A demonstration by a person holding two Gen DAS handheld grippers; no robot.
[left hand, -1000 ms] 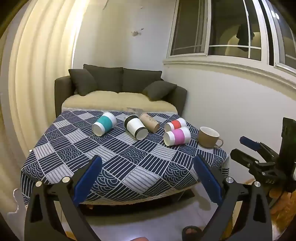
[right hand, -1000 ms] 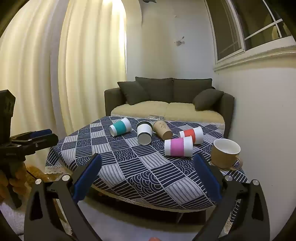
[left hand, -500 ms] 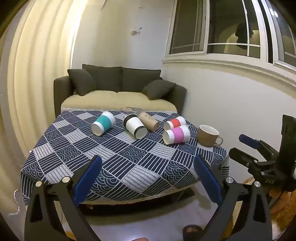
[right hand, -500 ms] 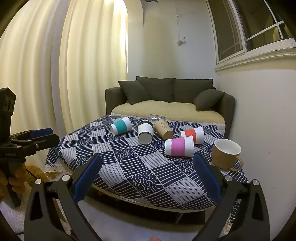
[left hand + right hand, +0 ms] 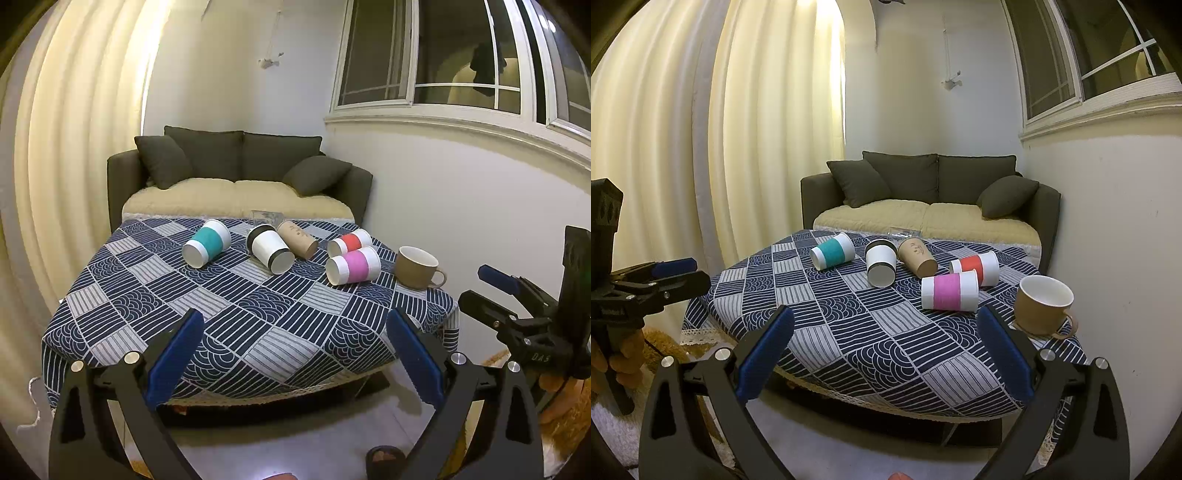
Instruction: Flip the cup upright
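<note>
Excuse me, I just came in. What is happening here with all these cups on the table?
A person holds a left gripper and a right gripper, both open and empty, short of the table. Five paper cups lie on their sides: teal cup, black-and-white cup, brown cup, red cup and pink cup. Only the mug stands upright. No cup is flipped yet.

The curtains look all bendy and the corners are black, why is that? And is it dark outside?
Left wrist view: the fisheye lens bows the curtain and wall edges, and its round rim blackens the corners; the window shows darkness outside. Right wrist view: same bending on the curtain, with bright glare at the top, and the cups stay sharp.
</note>
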